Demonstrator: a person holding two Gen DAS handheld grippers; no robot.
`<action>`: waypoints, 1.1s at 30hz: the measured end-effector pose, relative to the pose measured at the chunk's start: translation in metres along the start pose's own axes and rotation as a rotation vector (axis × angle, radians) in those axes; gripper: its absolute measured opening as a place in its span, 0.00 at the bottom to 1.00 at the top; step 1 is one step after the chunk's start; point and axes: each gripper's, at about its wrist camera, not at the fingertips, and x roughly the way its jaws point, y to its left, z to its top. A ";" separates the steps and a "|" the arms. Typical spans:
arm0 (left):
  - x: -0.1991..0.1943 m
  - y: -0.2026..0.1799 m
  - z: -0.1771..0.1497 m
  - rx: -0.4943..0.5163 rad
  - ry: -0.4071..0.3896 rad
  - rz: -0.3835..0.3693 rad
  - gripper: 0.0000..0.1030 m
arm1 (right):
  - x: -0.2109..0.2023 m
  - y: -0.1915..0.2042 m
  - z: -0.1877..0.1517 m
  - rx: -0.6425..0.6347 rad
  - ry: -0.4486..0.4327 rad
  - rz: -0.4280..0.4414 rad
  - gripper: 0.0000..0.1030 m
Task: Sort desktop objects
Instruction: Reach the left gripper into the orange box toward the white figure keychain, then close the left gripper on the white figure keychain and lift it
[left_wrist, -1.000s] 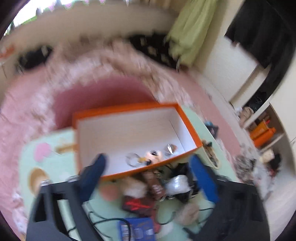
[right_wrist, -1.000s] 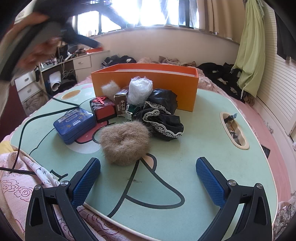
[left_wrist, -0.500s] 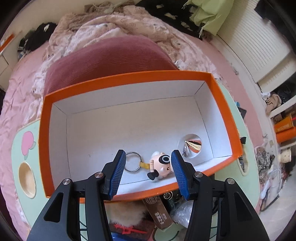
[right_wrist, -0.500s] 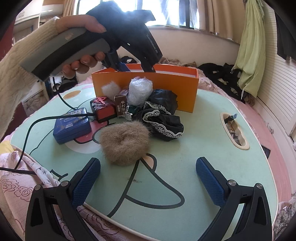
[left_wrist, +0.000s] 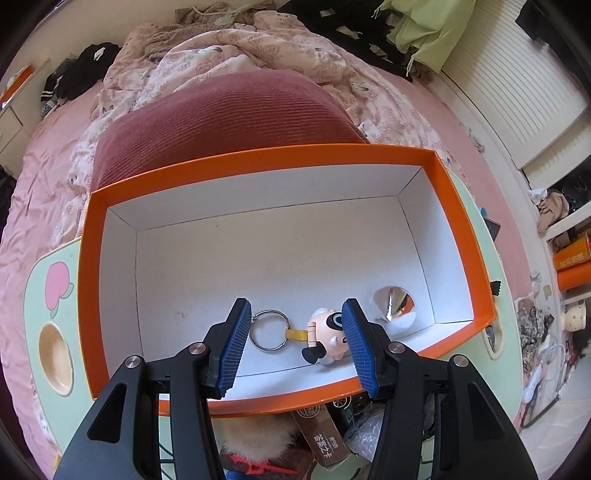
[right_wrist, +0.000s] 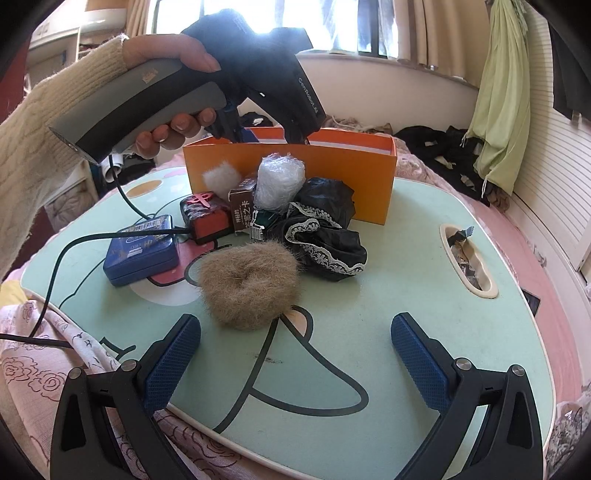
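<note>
The left gripper (left_wrist: 295, 336) points steeply down into the open orange cardboard box with a white inside (left_wrist: 277, 162), which stands at the far edge of the mint-green lap desk printed with a cartoon face (right_wrist: 388, 258). Its blue ribbed pads (left_wrist: 236, 339) stand partly spread, nothing pinched between them; the jaws have just been closing. Below and between them, on the box floor by its near wall, lies a small cartoon-figure keychain with a pink head and a steel ring (left_wrist: 325, 334); the ring sits just beside the left pad, the head just beside the right one, and whether either touches cannot be told. A round shiny silver piece (left_wrist: 393, 302) lies near the box's right corner.

A hand in a cream knitted sleeve (right_wrist: 173, 92) holds that gripper's grey handle above the box.

The right gripper (right_wrist: 295, 354) hovers with jaws wide apart and empty over the near edge of the desk. Ahead of it, at the desk's middle, lies a fluffy tan hair scrunchie (right_wrist: 249, 288). Beyond it, against the box's near wall, are a black lace-trimmed cloth (right_wrist: 325, 240), a clear plastic wad (right_wrist: 280, 181), a brown card packet (right_wrist: 243, 210), a red-and-black block (right_wrist: 207, 218) and, toward the left edge, a blue flat tin (right_wrist: 142, 251)
</note>
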 end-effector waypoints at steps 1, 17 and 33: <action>0.000 0.000 0.001 -0.001 -0.001 -0.002 0.51 | 0.000 -0.001 0.000 0.000 0.000 -0.001 1.00; 0.047 0.032 0.039 -0.124 0.385 -0.207 0.75 | -0.001 0.000 -0.002 0.008 0.002 -0.009 1.00; 0.033 0.038 0.026 -0.054 0.241 -0.226 0.00 | -0.001 0.002 -0.001 0.013 0.000 -0.017 1.00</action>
